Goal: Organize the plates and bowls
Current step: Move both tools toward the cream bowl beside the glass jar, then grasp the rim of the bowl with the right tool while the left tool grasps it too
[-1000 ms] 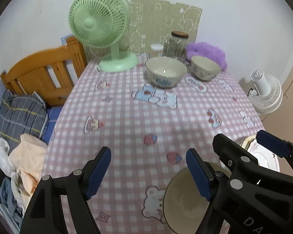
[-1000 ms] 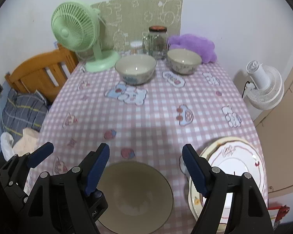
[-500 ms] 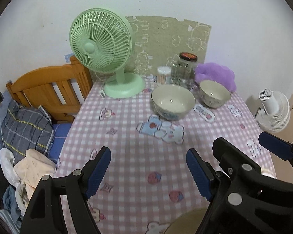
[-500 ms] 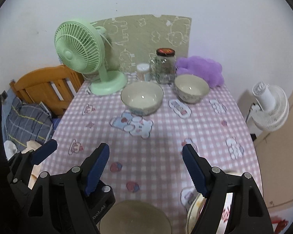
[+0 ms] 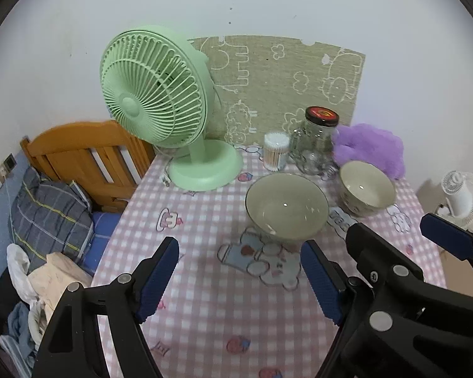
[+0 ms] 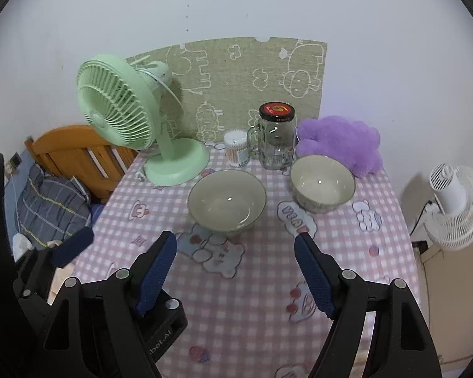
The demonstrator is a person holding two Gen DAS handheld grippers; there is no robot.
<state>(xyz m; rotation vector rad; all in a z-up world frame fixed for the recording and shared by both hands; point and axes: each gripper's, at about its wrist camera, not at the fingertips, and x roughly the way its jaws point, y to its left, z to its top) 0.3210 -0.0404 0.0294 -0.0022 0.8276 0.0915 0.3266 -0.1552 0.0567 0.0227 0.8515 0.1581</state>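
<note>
Ceramic targets: two pale, glazed bowls stand on the pink-and-white checked tablecloth at the far end of the table, the wide shallow bowl nearer me and the smaller deep bowl to its right; they sit close together, though I cannot tell if their rims touch.
Plates: none show in either view.
Jaws: my left gripper and my right gripper both stand wide apart with nothing between the blue pads, well short of the bowls.
Crowding risk: the clear glass jar with a red-and-black lid and the small tub of cotton swabs stand just behind the bowls; in my judgement, a reach that overshoots could knock them over.
Fan risk: the mint-green plastic desk fan stands to the left of the wide bowl, and a careless swing of my left jaws could clip its base.
Grip risk: the glazed rims look slick, so a shallow pinch might let a bowl slip and chip.
Collision risk: my two grippers ride side by side; converging on one bowl could make them clash.
</note>
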